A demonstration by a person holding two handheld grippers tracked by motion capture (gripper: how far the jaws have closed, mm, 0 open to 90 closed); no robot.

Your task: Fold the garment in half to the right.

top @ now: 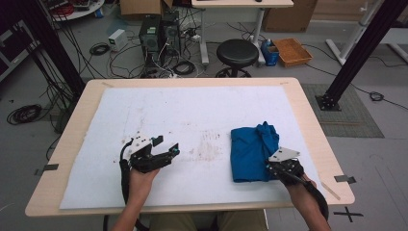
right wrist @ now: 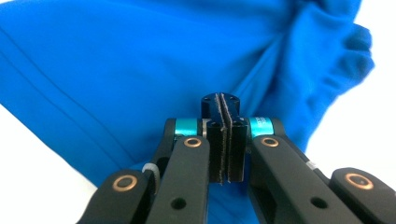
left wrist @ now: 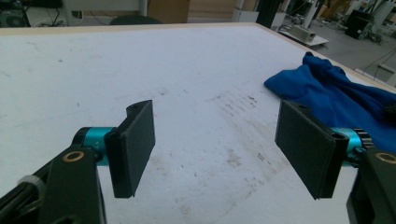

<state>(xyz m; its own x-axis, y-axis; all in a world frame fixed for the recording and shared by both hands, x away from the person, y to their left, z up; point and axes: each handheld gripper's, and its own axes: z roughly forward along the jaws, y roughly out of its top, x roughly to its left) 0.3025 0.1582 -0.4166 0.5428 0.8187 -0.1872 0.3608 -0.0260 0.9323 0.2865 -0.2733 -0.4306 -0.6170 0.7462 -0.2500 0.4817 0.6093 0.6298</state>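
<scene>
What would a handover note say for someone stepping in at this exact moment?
Left tool: jaws wide open, nothing between them, over the bare white mat, apart from the cloth.
Right tool: jaws shut, pads together, at the near right edge of the blue cloth; whether any fabric is pinched cannot be told.
Blue cloth: on the right part of the mat, folded into a rough rectangle, with a bunched lump at its far right corner.
Done: the cloth looks largely folded.
Left: probably smoothing or tucking that bunched corner, then a final tidy.
</scene>
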